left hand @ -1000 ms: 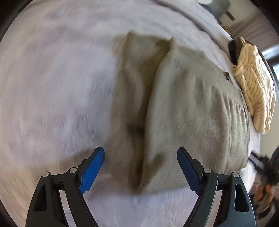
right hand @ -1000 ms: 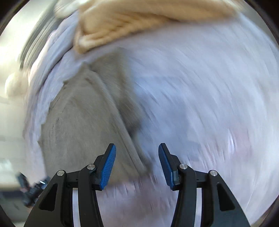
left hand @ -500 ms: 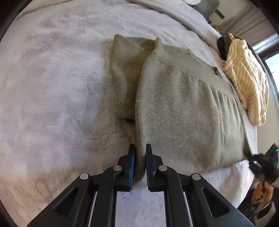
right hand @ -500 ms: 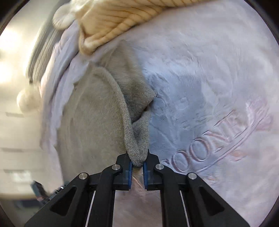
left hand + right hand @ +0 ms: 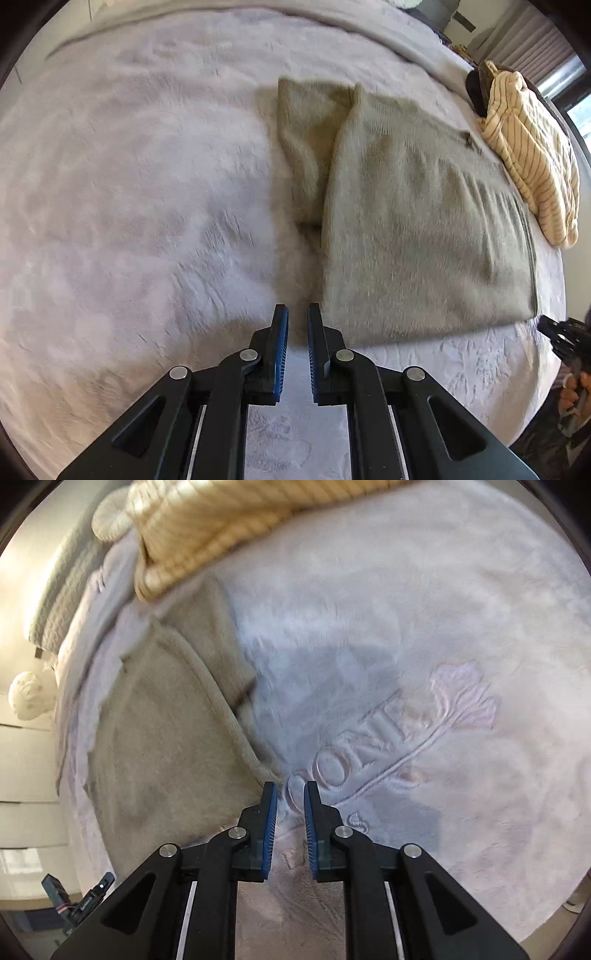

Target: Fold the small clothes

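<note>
A: Although the grey-green sweater (image 5: pixel 413 221) lies flat on the bed (image 5: pixel 129 184), is the fold finished?

B: Not likely. One sleeve is tucked in along its left edge and the body lies smooth, so one side looks done. The other side cannot be judged from here, and a crosswise fold seems to be left.

A: Where does it lie?

B: In the left wrist view it sits right of centre on the pale blanket, its near hem just beyond the left gripper (image 5: pixel 297 321). In the right wrist view the same sweater (image 5: pixel 159 731) fills the left side, its corner just beside the right gripper (image 5: pixel 286 794).

A: And the jaws?

B: The left gripper's jaws stand nearly together with only blanket showing in the narrow gap; they hold nothing. The right gripper's jaws have just been opening a little, to a slim gap, and the knit corner lies outside them, so that one is empty too.

A: What is the count?

B: There is one sweater under work and one cream striped garment (image 5: pixel 532 158) bunched at the far right edge, unfolded. A dark item (image 5: pixel 478 92) beside it is too hidden to name. Two grippers are in view, and one blanket with raised lettering (image 5: pixel 373 746).
</note>
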Motion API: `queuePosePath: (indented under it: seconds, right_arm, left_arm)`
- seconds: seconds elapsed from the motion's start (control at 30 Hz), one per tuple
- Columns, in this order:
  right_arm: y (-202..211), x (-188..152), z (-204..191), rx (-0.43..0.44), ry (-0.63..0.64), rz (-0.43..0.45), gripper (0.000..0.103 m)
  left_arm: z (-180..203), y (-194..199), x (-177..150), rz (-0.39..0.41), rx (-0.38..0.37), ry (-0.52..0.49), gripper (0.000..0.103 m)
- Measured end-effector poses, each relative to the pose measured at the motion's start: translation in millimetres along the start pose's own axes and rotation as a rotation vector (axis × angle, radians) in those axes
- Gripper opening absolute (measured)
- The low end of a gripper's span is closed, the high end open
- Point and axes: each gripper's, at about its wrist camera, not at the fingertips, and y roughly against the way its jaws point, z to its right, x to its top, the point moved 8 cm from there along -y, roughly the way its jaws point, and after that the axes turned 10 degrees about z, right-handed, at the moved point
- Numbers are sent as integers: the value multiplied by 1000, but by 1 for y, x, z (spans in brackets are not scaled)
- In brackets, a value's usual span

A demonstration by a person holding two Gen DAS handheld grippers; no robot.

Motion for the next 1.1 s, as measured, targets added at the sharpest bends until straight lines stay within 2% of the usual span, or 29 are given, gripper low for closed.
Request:
queuePosePath:
  seconds: [0.07, 0.17, 0.33, 0.43, 0.53, 0.67, 0.83, 0.9, 1.1]
  right_arm:
    - [12, 8, -8, 20, 42, 39, 15]
    - [4, 20, -41, 39, 160, 56, 15]
    - [-29, 33, -91, 56, 280, 61, 15]
    - [-51, 38, -96, 43, 299, 46, 15]
    - [-80, 37, -85, -3, 315, 7, 13]
    - [-81, 41, -78, 28, 295, 13, 9]
    - [-66, 42, -74, 4, 274, 29, 10]
    - [-60, 40, -75, 2, 272, 31, 14]
    - [-43, 29, -79, 2, 267, 29, 14]
  left_arm:
    - [4, 2, 13, 28, -6, 0, 12]
    - [19, -6, 40, 71, -4, -28, 12]
    - [51, -37, 85, 131, 3, -55, 12]
    - [56, -61, 101, 140, 34, -61, 12]
    - [45, -89, 103, 109, 101, -37, 12]
    - [30, -94, 100, 92, 29, 54, 12]
    - [33, -83, 98, 82, 77, -18, 12]
    - [36, -77, 94, 78, 100, -45, 12]
    - [43, -66, 86, 52, 104, -51, 12]
